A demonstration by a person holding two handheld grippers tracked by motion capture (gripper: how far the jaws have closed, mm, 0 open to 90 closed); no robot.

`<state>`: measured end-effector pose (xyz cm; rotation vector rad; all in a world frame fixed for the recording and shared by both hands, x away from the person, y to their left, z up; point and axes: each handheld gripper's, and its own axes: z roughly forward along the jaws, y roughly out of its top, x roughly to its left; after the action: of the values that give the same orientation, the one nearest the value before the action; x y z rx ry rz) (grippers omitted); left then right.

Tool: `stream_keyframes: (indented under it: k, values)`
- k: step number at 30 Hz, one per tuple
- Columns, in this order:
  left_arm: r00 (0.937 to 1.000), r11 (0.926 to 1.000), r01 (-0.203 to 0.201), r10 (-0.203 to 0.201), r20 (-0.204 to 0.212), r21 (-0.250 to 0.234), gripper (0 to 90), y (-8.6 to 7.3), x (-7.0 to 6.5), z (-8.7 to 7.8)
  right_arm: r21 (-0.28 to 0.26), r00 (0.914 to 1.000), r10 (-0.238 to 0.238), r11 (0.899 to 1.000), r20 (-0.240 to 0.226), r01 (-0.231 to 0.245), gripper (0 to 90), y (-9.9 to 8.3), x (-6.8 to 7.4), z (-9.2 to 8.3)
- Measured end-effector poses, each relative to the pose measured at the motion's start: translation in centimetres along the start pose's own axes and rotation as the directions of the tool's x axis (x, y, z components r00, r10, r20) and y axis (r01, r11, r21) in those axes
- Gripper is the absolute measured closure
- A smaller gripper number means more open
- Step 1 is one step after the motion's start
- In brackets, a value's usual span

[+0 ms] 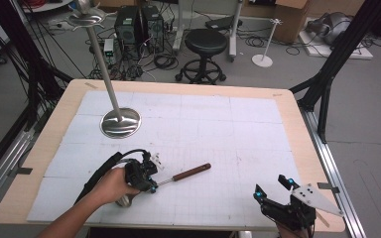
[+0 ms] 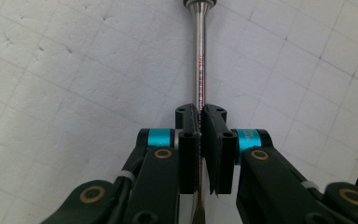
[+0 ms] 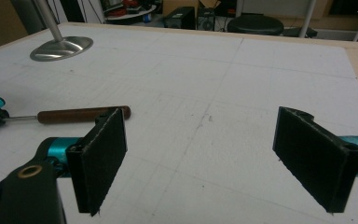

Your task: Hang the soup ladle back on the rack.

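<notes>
White foam sheets with a thin grid cover the wooden table [image 1: 297,148] in front of you, and behind it the floor holds a black stool [image 1: 206,47], computer cases and many cables. On the far left part of the table stands a metal stand [image 1: 120,121] with a round shiny base and a thin pole that rises toward the camera.

Your left gripper [image 1: 153,187] is low over the near left part of the sheet, with your left hand [image 1: 111,186] around its body. Its jaws are pressed together on the thin steel shaft of the tool [image 2: 199,60]; in the left gripper view the shaft passes straight between the two black pads. The tool lies flat on the sheet, and its brown wooden handle [image 1: 192,172] points to the right and a little away from you, free of the jaws.

Your right gripper [image 1: 273,189] is at the near right corner, well apart from the tool. Its jaws stand wide apart with nothing between them, and you see bare sheet in the gap
</notes>
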<state>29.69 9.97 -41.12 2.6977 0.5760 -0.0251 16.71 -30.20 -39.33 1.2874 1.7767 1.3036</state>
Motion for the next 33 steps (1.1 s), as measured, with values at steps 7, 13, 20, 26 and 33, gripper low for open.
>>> stream_keyframes:
  k: [7,13,20,26,33]
  values:
    - [0.9993,0.9992,0.038,-0.038,0.005,0.008,83.9,0.1,0.0,0.0,0.002,1.0,0.001,1.0,0.0,-0.001,16.2,0.0,0.0,0.0]
    - [0.9984,0.9984,0.056,-0.056,-0.002,0.011,84.3,0.1,0.0,-0.1,0.0,1.0,-0.002,1.0,0.001,0.002,16.2,0.0,-0.1,-0.1]
    - [0.995,0.9937,0.099,-0.1,-0.01,-0.052,84.3,-0.6,0.3,-0.9,-0.007,0.9998,0.022,1.0,-0.006,-0.022,16.2,-0.1,-0.1,0.0]
    - [0.9939,0.9862,0.109,-0.11,-0.004,-0.125,84.3,-1.1,0.3,-2.0,-0.008,0.9994,0.033,0.999,-0.011,-0.033,16.2,0.0,0.0,0.0]
    - [0.9914,0.966,0.128,-0.131,0.002,-0.225,84.4,-1.7,0.0,-3.2,-0.019,0.9994,0.026,0.999,-0.023,-0.026,16.2,0.0,0.2,0.2]
